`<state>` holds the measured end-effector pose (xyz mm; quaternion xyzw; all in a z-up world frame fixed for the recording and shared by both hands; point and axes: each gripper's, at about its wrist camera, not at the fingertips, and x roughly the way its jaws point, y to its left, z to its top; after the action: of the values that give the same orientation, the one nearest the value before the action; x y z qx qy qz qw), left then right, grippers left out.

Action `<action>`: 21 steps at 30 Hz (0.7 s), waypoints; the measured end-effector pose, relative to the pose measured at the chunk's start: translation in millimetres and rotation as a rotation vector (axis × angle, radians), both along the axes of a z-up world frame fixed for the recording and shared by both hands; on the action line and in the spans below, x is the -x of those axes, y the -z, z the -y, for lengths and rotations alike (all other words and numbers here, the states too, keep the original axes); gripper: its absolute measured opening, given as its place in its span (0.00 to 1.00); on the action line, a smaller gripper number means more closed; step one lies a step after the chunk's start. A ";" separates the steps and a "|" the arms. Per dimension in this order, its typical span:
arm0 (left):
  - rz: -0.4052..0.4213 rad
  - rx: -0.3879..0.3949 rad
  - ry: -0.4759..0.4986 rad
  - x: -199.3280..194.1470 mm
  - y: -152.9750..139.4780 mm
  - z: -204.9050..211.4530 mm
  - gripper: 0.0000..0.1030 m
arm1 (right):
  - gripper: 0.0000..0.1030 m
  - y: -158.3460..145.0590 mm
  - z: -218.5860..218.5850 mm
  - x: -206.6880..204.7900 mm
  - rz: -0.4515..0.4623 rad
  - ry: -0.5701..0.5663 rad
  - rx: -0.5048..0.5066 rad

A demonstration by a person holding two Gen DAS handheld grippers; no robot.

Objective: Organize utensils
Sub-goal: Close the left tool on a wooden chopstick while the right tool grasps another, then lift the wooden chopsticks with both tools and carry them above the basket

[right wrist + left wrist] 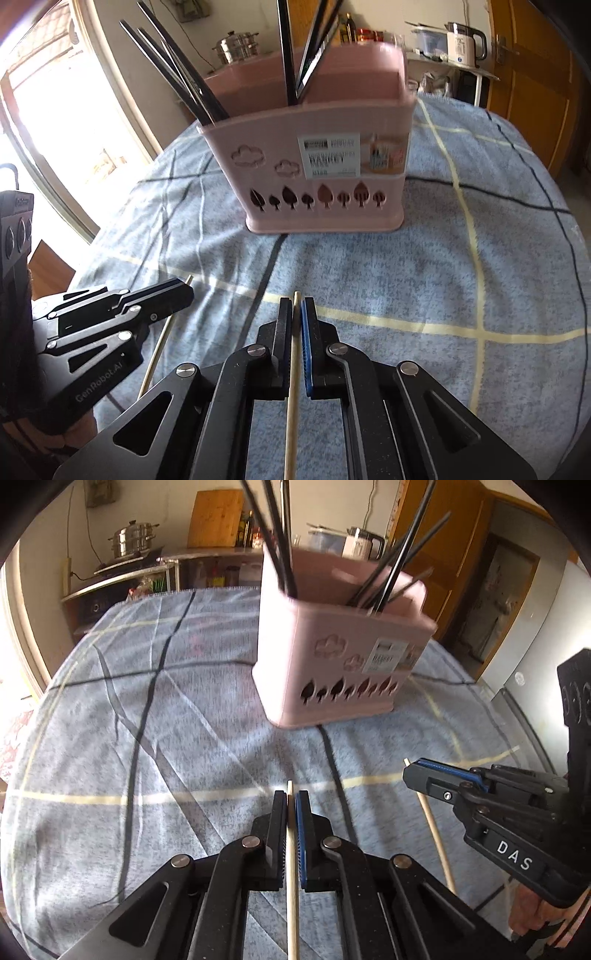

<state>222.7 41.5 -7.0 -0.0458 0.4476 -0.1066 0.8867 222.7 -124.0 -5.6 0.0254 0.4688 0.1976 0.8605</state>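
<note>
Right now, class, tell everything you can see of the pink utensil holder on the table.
The pink utensil holder looks like plastic, boxy with rounded corners. Its front wall has cloud outlines, a row of tree-shaped cut-outs and a printed label. It stands upright on the blue checked cloth, with dark chopsticks leaning inside. Neither gripper touches it.

Domestic kitchen: steamer pot (132, 539) on a stove, cutting board (215, 517) against the wall, electric kettle (463, 44) (on a side shelf), wooden door (528, 74).
</note>
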 end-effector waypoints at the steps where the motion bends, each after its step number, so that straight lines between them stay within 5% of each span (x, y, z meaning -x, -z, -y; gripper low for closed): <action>1: 0.010 0.006 0.000 1.6 -5.8 -0.2 0.04 | 0.05 -5.2 1.8 1.2 0.011 0.001 -0.005; 21: 0.260 0.024 0.057 39.6 -138.5 14.2 0.04 | 0.05 -118.4 27.0 33.8 0.278 0.013 -0.068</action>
<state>183.1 27.4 131.5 -0.0292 0.3287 -0.1422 0.9332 188.9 -150.9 112.8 0.0298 0.3379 0.2096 0.9171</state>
